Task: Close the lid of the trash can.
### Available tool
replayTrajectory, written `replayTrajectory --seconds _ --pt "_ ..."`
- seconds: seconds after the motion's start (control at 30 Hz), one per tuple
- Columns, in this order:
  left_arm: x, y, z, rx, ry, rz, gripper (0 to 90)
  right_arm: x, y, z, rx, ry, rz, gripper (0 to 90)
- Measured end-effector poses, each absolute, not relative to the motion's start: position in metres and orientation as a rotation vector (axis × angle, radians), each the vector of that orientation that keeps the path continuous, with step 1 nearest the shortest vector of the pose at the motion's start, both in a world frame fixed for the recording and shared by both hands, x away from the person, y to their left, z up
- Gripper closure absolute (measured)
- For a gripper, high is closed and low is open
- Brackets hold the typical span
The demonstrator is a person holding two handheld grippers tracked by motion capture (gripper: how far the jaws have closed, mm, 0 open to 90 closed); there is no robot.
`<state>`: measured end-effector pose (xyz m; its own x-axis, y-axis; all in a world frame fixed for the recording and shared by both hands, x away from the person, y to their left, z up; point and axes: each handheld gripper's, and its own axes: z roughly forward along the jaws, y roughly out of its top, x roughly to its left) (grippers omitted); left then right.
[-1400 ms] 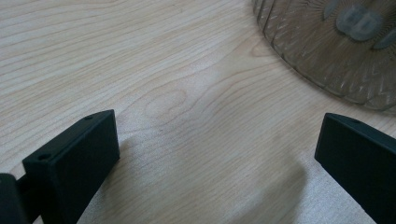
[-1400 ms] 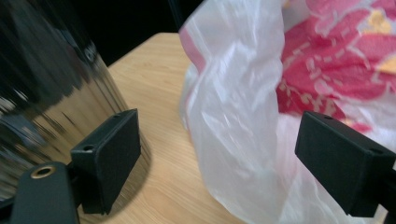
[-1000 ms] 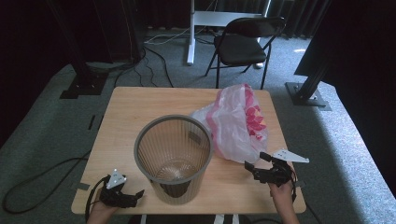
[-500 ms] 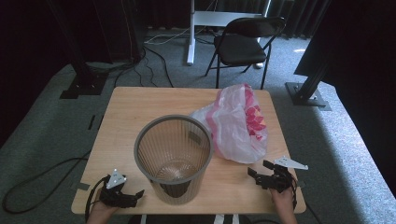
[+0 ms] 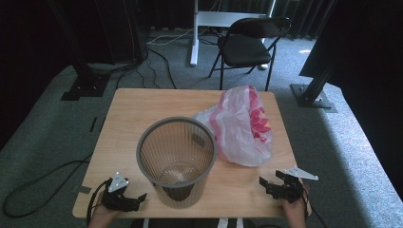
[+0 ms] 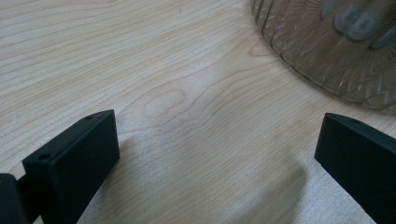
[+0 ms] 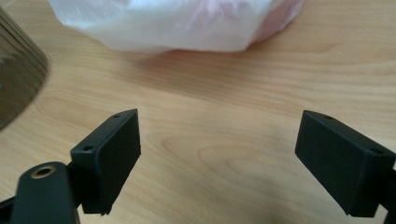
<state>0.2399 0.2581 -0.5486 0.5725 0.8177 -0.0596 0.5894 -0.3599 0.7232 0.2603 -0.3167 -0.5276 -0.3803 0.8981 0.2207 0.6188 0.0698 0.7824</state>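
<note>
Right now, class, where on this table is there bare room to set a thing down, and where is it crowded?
Free: the far-left wood of the table behind the wastebasket, and the near strip between the basket and the right tongs. Crowded: the right middle, where the pink and white plastic bag lies against the basket.

The bin [image 5: 177,161] stands tall at the desk's [image 5: 128,118] middle near the 6 o'clock edge, blocking any straight pass between the desk's two near corners. The plastic bag [image 5: 242,126] touches it at 2 o'clock. Bare desk lies open from 9 to 12 o'clock.
</note>
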Motion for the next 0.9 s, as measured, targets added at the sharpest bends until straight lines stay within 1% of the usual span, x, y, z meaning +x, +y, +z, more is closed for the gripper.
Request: replayTrajectory --seconds 0.23,0.53,0.9 --pt "0.24 0.258 -0.549 2.085 1.118 0.405 0.0 0.251 -0.326 -0.536 1.551 2.042 1.152 13.4" --pt "0.24 0.258 -0.549 2.086 1.117 0.408 0.0 0.238 -0.342 -0.538 1.595 1.978 1.176 13.4" --pt "0.239 0.257 -0.549 2.086 1.115 0.415 0.0 0.23 -0.348 -0.539 1.572 1.949 1.137 13.4"
